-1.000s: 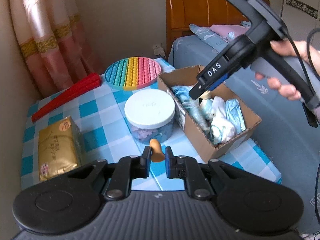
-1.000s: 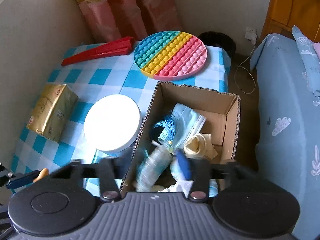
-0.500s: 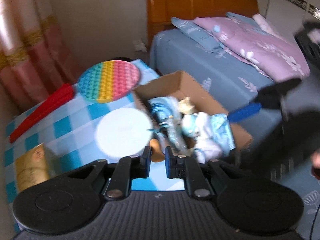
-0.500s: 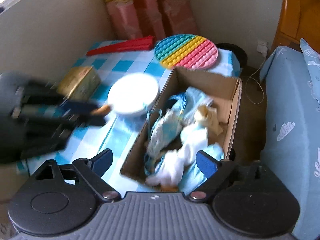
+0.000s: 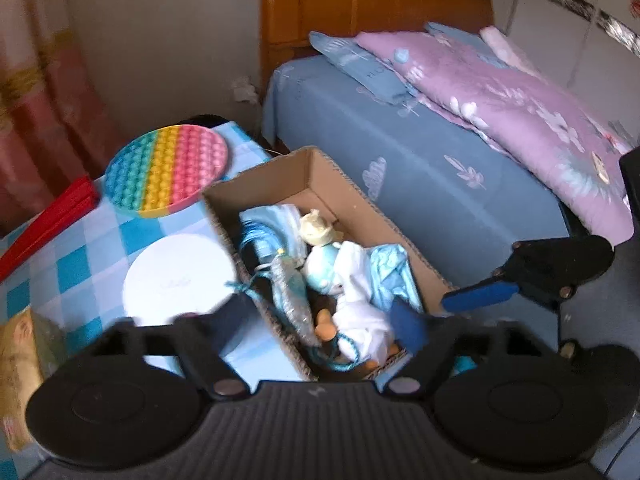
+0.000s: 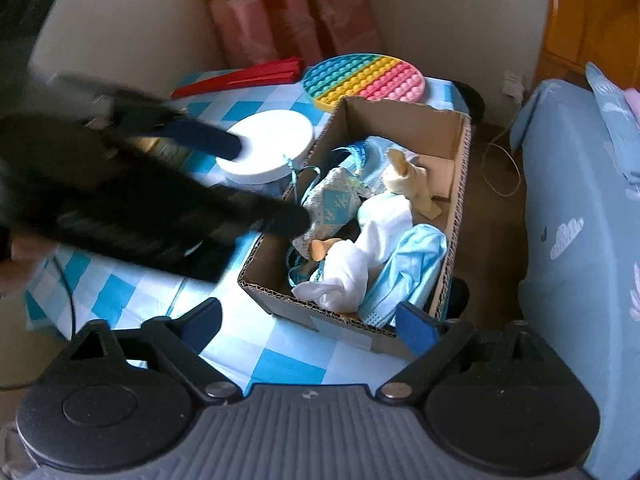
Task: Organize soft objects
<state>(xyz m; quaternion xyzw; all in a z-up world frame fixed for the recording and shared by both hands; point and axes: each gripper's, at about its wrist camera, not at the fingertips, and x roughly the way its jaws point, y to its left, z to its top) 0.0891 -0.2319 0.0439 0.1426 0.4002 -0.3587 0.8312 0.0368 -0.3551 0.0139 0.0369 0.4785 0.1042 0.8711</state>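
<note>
A cardboard box (image 5: 352, 192) (image 6: 404, 116) on the checked table holds soft things: a white cloth toy (image 5: 360, 304) (image 6: 360, 252), blue masks (image 6: 412, 268), a cream plush (image 6: 408, 180), blue tassels (image 5: 260, 240), and a small tan piece (image 5: 324, 322) (image 6: 320, 248). My left gripper (image 5: 320, 320) is open and empty right over the box's near end; it also shows blurred in the right wrist view (image 6: 272, 184). My right gripper (image 6: 316, 326) is open and empty at the box's near wall.
A white-lidded jar (image 5: 176, 276) (image 6: 268, 140) stands left of the box. A rainbow pop mat (image 5: 168, 168) (image 6: 364, 80), a red folded fan (image 6: 240, 78) and a gold packet (image 5: 20, 352) lie on the table. A blue bed (image 5: 420, 168) is to the right.
My left gripper moved right over the box and opened; the tan piece it held now lies in the box. My right gripper opened and pulled back from the box.
</note>
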